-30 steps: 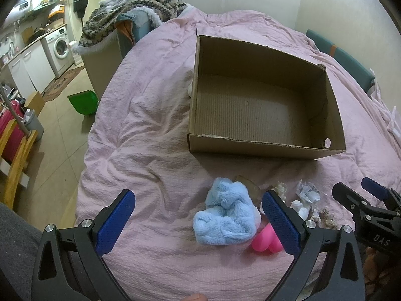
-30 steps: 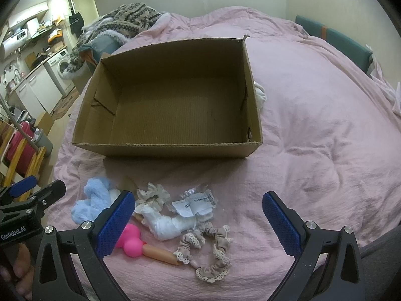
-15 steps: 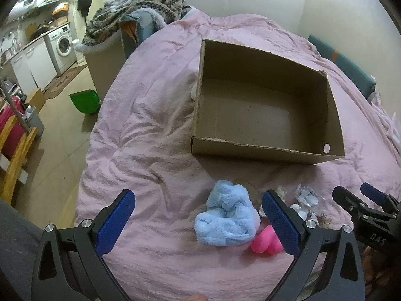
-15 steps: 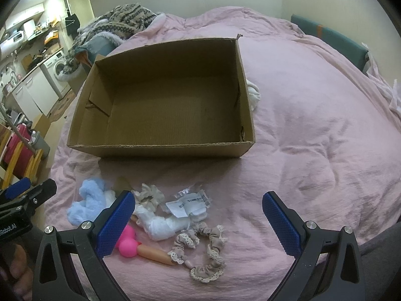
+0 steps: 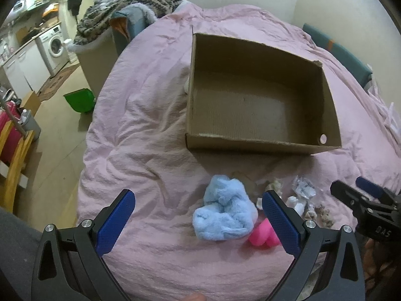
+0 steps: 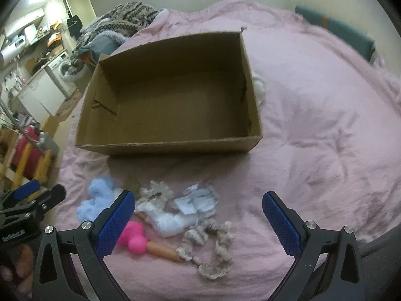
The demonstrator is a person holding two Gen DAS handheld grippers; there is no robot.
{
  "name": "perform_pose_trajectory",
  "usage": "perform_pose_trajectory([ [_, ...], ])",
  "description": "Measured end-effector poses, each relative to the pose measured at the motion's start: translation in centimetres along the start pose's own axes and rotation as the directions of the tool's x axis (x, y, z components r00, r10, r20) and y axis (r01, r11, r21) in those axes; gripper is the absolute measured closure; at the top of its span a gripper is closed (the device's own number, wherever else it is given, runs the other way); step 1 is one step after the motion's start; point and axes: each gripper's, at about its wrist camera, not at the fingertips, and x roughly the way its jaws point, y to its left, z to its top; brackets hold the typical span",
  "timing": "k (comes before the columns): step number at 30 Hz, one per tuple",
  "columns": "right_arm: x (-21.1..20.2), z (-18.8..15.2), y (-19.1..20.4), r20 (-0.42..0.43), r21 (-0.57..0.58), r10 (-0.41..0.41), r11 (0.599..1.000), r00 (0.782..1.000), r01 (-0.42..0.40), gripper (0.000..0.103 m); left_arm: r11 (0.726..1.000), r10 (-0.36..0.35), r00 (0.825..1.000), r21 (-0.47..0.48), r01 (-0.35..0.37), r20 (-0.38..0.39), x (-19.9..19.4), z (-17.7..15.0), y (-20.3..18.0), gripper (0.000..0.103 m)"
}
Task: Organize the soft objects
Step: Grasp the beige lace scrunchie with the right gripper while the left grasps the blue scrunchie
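Observation:
An empty cardboard box (image 5: 260,143) (image 6: 175,148) sits on the pink bedspread (image 5: 150,150). In front of it lies a pile of soft things: a fluffy light-blue cloth (image 5: 224,215) (image 6: 96,200), a pink toy with a tan handle (image 6: 135,238) (image 5: 262,235), a white rolled cloth (image 6: 170,222), a beige lace scrunchie (image 6: 155,192), a clear plastic packet (image 6: 198,199) (image 5: 304,189) and a beige lace band (image 6: 213,250). My left gripper (image 5: 198,220) is open, just before the blue cloth. My right gripper (image 6: 198,219) is open above the white cloth.
A white cloth (image 6: 258,85) lies behind the box's right wall. A heap of knitted blankets (image 5: 130,7) sits at the bed's far end. A green bin (image 5: 80,100) stands on the floor to the left, with a washing machine (image 5: 56,47) and wooden chair (image 5: 12,165).
Both grippers have drawn back and risen slightly, so the box and pile sit lower and farther in view. Nothing was grasped.

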Motion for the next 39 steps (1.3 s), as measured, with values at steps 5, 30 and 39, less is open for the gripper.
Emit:
perform_pose_trajectory([
  [5,0.2,0.6,-2.2,-0.103,0.088,0.066,0.995,0.993,-0.057,0.0,1.0,0.014,1.0,0.008,-0.014,-0.002,0.1,1.2,0.3,0.002],
  [30,9.9,-1.8,-0.6,-0.492,-0.004,-0.009,1.0,0.871,0.008,0.077,0.989,0.024,0.994,-0.142,-0.04,-0.111,2.5,1.2,3.7,0.002],
  [39,5.2,0.2,-2.0,-0.469,0.01,0.108,0.993,0.877,-0.117,0.084,0.989,-0.042,0.986,-0.144,0.018,-0.164,3.0,1.7,4.0,0.002],
])
